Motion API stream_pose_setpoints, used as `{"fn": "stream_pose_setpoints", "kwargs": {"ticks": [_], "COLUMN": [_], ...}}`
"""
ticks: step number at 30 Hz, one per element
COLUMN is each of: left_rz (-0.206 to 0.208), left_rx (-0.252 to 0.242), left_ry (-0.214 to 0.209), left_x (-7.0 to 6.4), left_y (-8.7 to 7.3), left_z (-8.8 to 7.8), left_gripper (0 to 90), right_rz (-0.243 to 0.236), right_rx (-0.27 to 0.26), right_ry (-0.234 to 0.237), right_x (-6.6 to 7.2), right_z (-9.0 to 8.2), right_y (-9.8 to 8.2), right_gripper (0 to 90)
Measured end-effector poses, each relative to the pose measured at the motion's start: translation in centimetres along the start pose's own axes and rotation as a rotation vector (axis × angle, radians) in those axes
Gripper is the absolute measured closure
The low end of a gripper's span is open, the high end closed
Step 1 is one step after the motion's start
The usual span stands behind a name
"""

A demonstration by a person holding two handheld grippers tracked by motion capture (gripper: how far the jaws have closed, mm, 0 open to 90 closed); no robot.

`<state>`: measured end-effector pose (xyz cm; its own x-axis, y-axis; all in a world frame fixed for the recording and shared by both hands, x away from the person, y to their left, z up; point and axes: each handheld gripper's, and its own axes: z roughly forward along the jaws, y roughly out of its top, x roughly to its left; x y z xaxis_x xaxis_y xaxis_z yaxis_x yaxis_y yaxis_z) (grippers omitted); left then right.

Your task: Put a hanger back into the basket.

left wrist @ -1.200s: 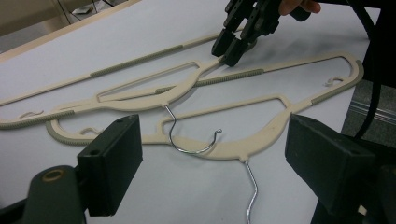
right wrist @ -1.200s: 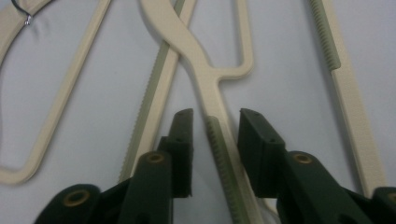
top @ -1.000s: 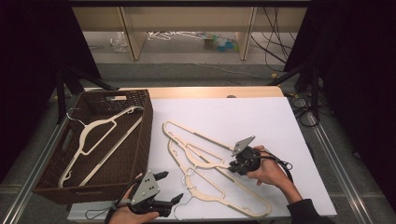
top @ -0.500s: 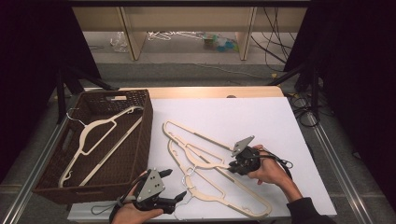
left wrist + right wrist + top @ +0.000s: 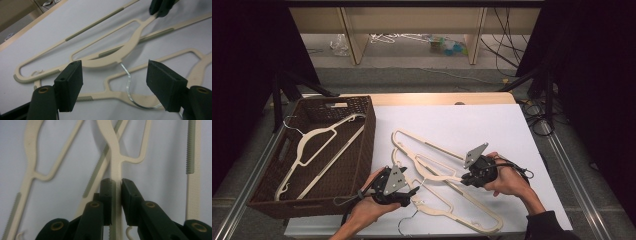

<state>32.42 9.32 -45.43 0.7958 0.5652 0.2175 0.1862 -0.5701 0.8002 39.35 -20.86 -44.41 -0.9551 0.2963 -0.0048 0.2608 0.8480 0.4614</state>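
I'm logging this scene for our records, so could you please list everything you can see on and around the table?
basket: one, dark brown wicker, left side of table.
hanger in basket: one, cream, lying inside the basket.
hangers on table: a cream overlapping pile, apparently three, at the table's middle.
table: one, white top.
shelf: one, pale wood, beyond the table.
left hand-held gripper: one, black, open, near the pile's near end.
right hand-held gripper: one, black, shut on a hanger's arm.
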Motion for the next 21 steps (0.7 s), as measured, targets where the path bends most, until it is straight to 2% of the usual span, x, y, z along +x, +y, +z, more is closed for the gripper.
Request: {"fn": "stream_pose_setpoints", "kwargs": {"ticks": [6, 9, 11, 15, 21], "left_rz": [0.079, 0.128, 0.142, 0.209, 0.269], "left_rx": [0.059, 0.08, 0.089, 0.125, 0.137], "left_ry": [0.015, 0.022, 0.021, 0.031, 0.041], "left_x": [0.5, 0.5, 0.6, 0.7, 0.9], "left_y": [0.1, 0.2, 0.2, 0.0, -0.1], "left_z": [1.9, 2.7, 3.1, 3.9, 4.8], "left_gripper": [35.3, 35.4, 35.1, 38.0, 38.6], "right_rz": [-0.012, -0.007, -0.006, 0.005, 0.002], "right_rx": [0.022, 0.012, -0.001, -0.002, -0.002], "right_ry": [0.027, 0.036, 0.04, 0.047, 0.051], "right_x": [0.5, 0.5, 0.4, 0.3, 0.3], "right_z": [-1.2, -1.7, -2.0, -2.1, -2.2], "right_y": [0.1, 0.1, 0.1, -0.1, -0.1], "right_gripper": [79.5, 79.5, 79.5, 79.5, 79.5]}}
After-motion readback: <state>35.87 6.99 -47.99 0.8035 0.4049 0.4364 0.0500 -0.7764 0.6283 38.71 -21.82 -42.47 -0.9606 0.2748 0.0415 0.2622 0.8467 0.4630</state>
